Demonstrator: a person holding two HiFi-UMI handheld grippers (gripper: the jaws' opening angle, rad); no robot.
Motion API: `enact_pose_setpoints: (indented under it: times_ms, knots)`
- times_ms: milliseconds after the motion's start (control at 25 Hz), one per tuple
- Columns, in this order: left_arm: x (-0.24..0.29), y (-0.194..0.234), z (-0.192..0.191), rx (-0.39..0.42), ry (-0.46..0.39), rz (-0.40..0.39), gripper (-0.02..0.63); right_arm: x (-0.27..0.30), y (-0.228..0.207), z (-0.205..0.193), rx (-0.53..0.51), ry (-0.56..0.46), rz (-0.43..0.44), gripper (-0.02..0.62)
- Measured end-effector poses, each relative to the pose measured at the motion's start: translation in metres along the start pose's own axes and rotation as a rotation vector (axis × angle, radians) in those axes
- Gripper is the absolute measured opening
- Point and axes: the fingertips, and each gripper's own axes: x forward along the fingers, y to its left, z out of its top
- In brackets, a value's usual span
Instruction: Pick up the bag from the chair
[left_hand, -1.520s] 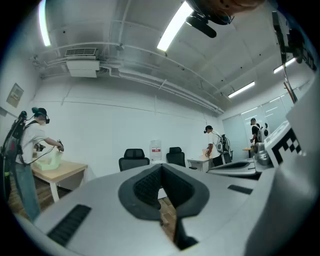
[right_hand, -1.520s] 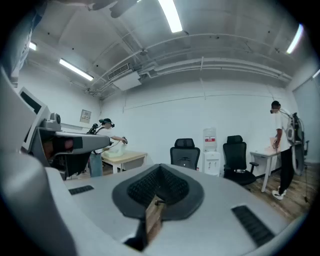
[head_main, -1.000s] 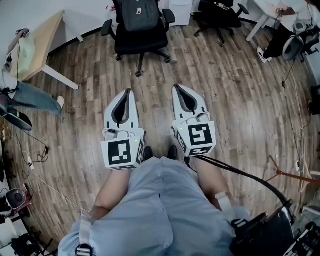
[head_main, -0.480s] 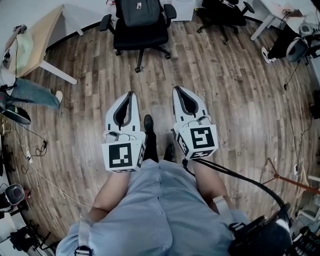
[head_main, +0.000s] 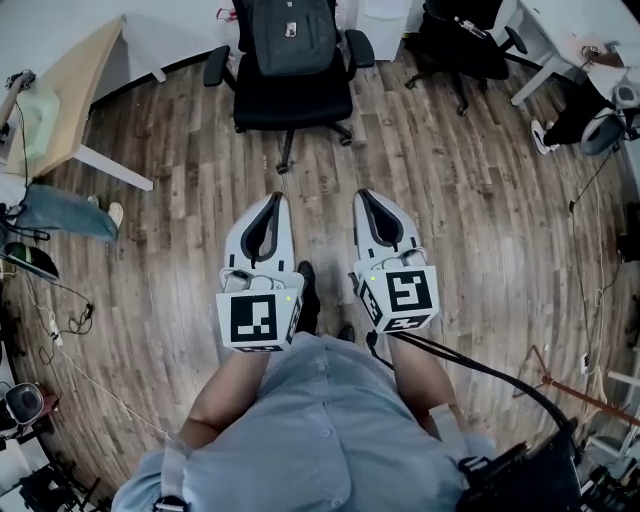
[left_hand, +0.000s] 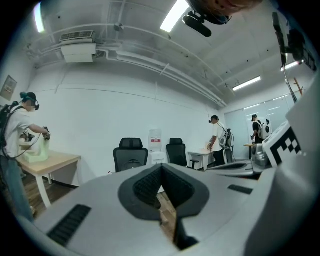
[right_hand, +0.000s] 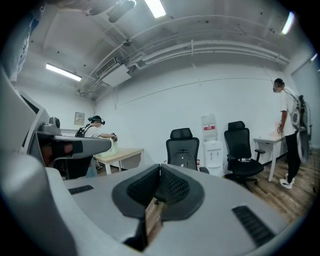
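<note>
A dark bag (head_main: 292, 35) leans upright against the back of a black office chair (head_main: 290, 100) at the top centre of the head view. In the right gripper view the bag (right_hand: 182, 161) sits on that chair (right_hand: 181, 135), straight beyond the jaws. My left gripper (head_main: 272, 197) and right gripper (head_main: 362, 193) are side by side over the wooden floor, well short of the chair and pointing towards it. Both are shut with nothing between the jaws. The left gripper (left_hand: 161, 167) and the right gripper (right_hand: 160, 167) show closed tips in their own views.
A light wooden table (head_main: 70, 90) stands at the left, with a person (left_hand: 20, 130) working at it. A second black chair (head_main: 465, 40) and a white water dispenser (right_hand: 211, 140) are at the back right. Another person (right_hand: 290, 130) stands at the right. Cables (head_main: 60, 310) trail on the floor at the left.
Both grippers have moved forward together towards the chair, which now looks a little nearer. One of my feet has stepped forward between them. The jaws stayed shut.
</note>
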Motion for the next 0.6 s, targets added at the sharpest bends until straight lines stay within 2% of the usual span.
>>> enact_pose_setpoints:
  times_ms: [320,600]
  knots:
    - [0.09,0.081,0.033,-0.01,-0.044,-0.025,0.002,0.122,-0.002,0.053,-0.014,-0.027,-0.002,0.002]
    - [0.134,0.119,0.026,-0.047,-0.044,-0.037,0.002,0.173,-0.005,0.067,-0.054,-0.021,-0.011,0.002]
